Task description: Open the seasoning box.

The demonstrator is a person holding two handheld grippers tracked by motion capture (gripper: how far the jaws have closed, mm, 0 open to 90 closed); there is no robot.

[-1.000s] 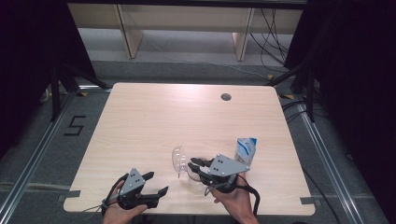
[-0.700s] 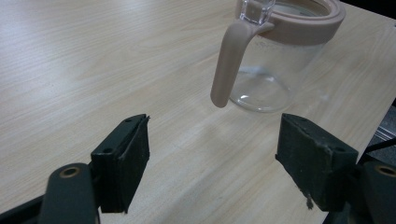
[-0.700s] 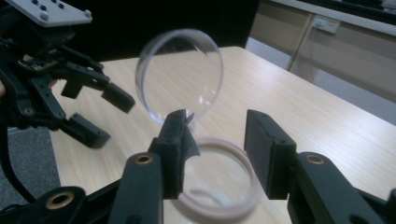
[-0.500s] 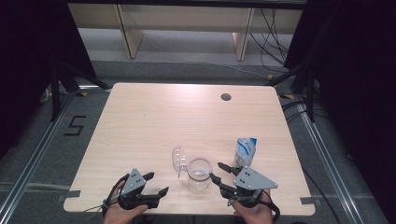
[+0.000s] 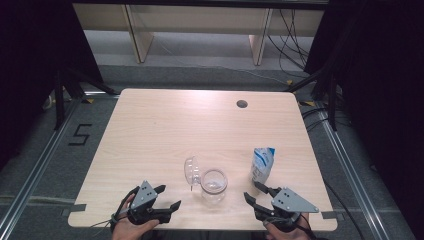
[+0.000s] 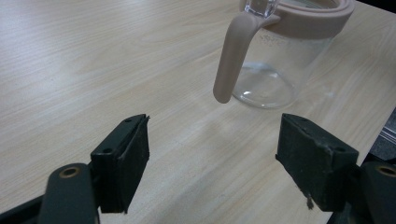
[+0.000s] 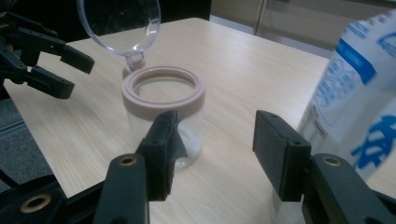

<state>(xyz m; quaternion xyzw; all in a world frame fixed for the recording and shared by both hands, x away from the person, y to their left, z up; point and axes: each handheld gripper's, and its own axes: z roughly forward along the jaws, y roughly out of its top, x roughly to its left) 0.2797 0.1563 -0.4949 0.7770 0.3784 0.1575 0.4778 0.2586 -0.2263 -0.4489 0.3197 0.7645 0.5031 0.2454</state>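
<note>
— Where was the jar (image 5: 214, 184) then?

— On the table (image 5: 165, 130) near my edge, between my two claws, lid (image 5: 191, 171) flipped up and open on its left side. A blue-and-white carton (image 5: 263, 164) stood just right of it.

— And your right claw (image 5: 256, 193)?

— Its jaws had just been opening; they stood partly apart with nothing between them, clear of the jar, beside the carton.

— The left claw (image 5: 167, 197)?

— Wide and empty, near the jar's handle (image 6: 232, 56) but not touching.

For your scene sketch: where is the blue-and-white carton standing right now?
In the high view the carton stands upright near the table's front right, right of the open glass jar, just beyond the right gripper.
</note>
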